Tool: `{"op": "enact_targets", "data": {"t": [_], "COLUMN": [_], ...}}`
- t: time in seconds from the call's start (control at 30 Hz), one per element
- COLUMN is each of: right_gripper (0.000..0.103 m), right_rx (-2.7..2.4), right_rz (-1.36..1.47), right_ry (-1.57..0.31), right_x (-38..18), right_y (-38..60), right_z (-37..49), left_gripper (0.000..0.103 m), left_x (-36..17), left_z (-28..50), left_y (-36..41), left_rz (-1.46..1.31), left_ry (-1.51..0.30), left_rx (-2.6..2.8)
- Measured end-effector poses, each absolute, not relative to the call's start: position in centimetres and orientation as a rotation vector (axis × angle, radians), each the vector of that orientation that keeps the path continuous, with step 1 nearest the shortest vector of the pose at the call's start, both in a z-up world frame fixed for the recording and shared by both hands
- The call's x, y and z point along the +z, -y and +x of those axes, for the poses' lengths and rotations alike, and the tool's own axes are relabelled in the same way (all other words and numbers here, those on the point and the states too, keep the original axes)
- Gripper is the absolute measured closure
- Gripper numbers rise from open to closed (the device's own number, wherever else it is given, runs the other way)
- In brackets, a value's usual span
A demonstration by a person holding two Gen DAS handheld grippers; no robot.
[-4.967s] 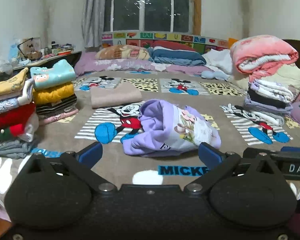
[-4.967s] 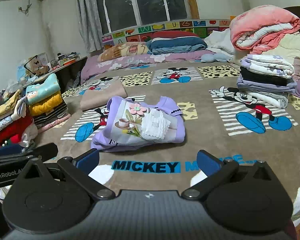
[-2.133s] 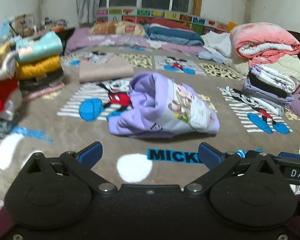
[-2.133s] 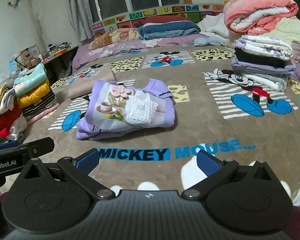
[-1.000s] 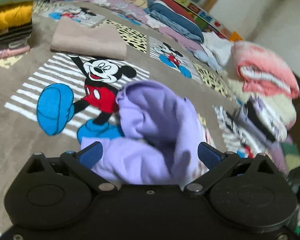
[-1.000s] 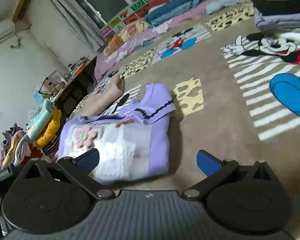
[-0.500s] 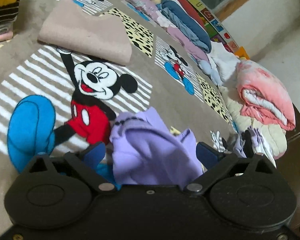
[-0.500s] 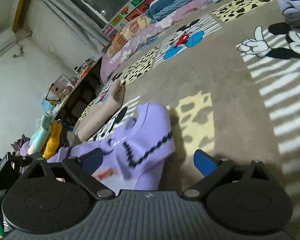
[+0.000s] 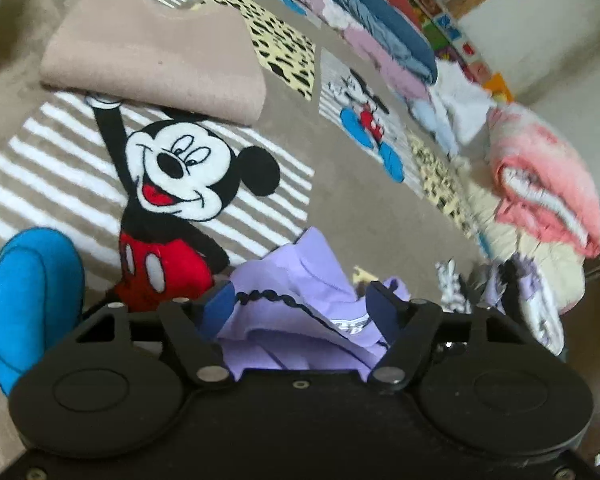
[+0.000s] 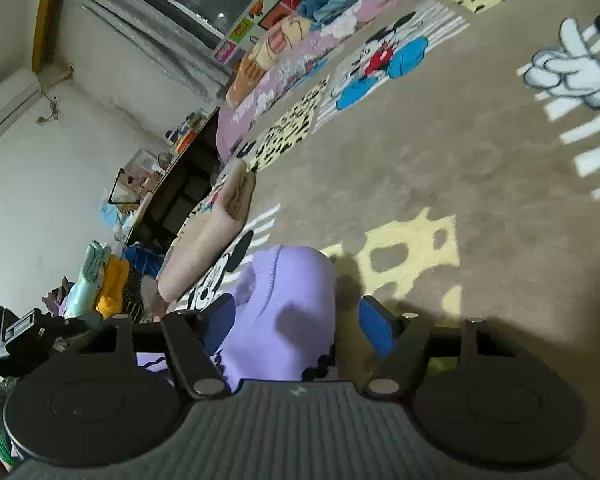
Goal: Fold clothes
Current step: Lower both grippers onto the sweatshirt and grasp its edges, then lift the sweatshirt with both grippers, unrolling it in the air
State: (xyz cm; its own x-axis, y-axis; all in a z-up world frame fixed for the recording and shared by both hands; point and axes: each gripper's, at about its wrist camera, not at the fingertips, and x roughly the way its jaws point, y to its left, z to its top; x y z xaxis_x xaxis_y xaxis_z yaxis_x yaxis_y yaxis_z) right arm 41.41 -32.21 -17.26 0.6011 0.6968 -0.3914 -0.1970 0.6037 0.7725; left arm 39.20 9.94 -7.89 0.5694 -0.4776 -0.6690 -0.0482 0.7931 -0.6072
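A folded purple sweater (image 9: 300, 312) with black wavy trim lies on the brown Mickey Mouse blanket (image 9: 340, 208). My left gripper (image 9: 300, 312) is low over its edge. The blue-padded fingers (image 9: 216, 312) are drawn partway in, and bunched purple fabric fills the space between them. My right gripper (image 10: 296, 320) straddles the sweater's other end (image 10: 284, 304). It is also half-narrowed, and a thin gap shows between the cloth and the right-hand finger (image 10: 374, 328). The rest of the sweater is hidden under both gripper bodies.
A folded beige garment (image 9: 152, 60) lies just beyond the sweater. Stacks of folded clothes (image 10: 100, 280) stand at the bed's left edge. A pink rolled quilt (image 9: 548, 184) and more piles sit on the right. Pillows line the far side under the window.
Both grippers dropped from hovering in front of the sweater down onto its two ends. Within the last half second their fingers moved inward around the purple fabric.
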Motion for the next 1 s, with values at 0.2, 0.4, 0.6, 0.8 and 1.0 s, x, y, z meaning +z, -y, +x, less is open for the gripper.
{"op": "enact_targets", "data": {"t": [0.2,0.4,0.6,0.8,1.0], "right_gripper": [0.045,0.051,0.080,0.086,0.087], "right_rx": [0.622,0.683,0.730,0.718,0.730], "right_rz": [0.747,0.769,0.732,0.696,0.659], "right_ry": [-0.768,-0.781,-0.774,-0.693,-0.595], "right_x": [-18.2,-18.8,-18.0,-15.0,-9.2], "right_y": [31.4,30.9,30.3,30.3,31.2], "right_z": [42.7,44.3,44.1,42.3,39.8], "left_gripper": [0.050,0.051,0.071,0.089,0.090], "left_x": [-9.3,-10.7,-11.1,-8.6,-3.9], "left_z": [40.2,42.4,43.6,41.3,38.5], "left_y": [-8.1,-7.4,-5.5,-4.4,-5.4], "left_rz": [-0.556,-0.517,-0.353,-0.241,-0.264], "left_ry": [-1.041,-1.131,-1.143,-1.035,-0.890], "left_rx": [-0.314,-0.308,-0.314,-0.380,-0.433]}}
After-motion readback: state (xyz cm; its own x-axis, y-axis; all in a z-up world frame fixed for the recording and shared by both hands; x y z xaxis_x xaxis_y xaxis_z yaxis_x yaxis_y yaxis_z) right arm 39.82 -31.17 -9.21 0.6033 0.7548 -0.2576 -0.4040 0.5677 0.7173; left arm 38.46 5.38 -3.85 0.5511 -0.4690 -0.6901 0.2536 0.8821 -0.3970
